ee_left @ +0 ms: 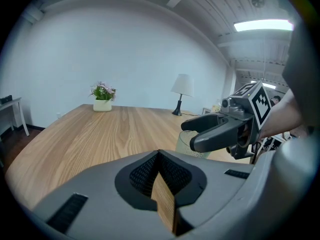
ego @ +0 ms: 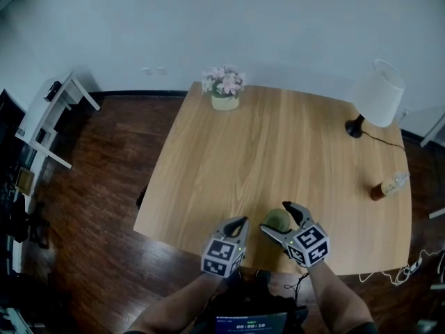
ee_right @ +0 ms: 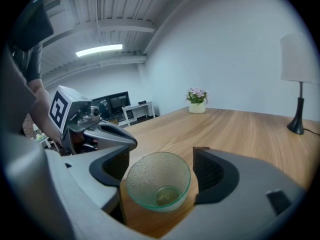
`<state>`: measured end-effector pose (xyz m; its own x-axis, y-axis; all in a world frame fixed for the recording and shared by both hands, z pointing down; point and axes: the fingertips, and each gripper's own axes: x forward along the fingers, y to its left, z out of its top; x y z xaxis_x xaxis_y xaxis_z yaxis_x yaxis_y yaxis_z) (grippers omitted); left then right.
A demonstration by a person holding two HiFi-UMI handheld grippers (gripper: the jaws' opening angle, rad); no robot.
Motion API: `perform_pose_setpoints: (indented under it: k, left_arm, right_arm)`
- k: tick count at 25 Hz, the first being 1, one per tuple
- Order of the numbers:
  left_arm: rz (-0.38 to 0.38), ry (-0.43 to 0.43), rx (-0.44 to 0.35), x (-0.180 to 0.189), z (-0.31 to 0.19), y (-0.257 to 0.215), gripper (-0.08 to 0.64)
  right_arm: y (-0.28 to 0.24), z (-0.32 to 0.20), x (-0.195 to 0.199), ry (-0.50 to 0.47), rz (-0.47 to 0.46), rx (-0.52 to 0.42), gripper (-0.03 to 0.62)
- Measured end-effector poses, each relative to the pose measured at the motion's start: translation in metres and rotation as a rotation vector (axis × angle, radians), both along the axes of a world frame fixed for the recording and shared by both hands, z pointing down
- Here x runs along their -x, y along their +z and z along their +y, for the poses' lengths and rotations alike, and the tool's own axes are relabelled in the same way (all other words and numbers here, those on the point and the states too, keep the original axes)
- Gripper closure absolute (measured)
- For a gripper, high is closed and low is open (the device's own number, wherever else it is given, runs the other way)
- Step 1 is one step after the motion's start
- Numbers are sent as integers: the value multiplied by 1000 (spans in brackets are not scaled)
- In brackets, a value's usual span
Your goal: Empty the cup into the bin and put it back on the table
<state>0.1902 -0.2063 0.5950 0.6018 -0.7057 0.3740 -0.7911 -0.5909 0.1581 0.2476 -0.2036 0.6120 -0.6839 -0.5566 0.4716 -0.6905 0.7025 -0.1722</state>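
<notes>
- Head view: the cup [ego: 277, 223] stood on the bench [ego: 278, 145] near its front edge, between the spread jaws of the right gripper [ego: 276, 217]. The left gripper [ego: 240, 221] was just beside it.
- Left gripper view: the left gripper [ee_left: 159, 154] had its jaws nearly together, with nothing between them.
- Right gripper view: the right gripper [ee_right: 160, 171] was wide around the upright cup [ee_right: 157, 181], not pressing on it.

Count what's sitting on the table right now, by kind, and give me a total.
Cup: 1
Potted flowers: 1
Lamp: 1
Bottle: 1
Total: 4
</notes>
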Motion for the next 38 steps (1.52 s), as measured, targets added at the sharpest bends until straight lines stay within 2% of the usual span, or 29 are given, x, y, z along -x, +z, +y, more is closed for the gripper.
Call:
perform_pose_setpoints:
  k: [2,3,13,25,27,28,38]
  left_arm:
    - [-1,-1,1,1,2,1,568]
    - [-1,-2,0,1,3,1,568]
    - [-7,-6,22,1,11,9,568]
    - [-4,-26,50,8,15,22,568]
    - [-1,-23,54,7,18,23,568]
    - [0,-21,56,7,19,23,568]
    - [6,-21,39,14,20,14,568]
  right_arm:
    - [8,6,3,-30,23,17,178]
    - [12,8,4,-39,28,27,133]
    - [45,17,3,-81,120,51,132]
    - [53,8,4,-46,146,-1,132]
    - [55,8,5,-46,148,-4,145]
    - [55,7,5,-44,149,-7,172]
    - [48,8,9,-42,132,-27,187]
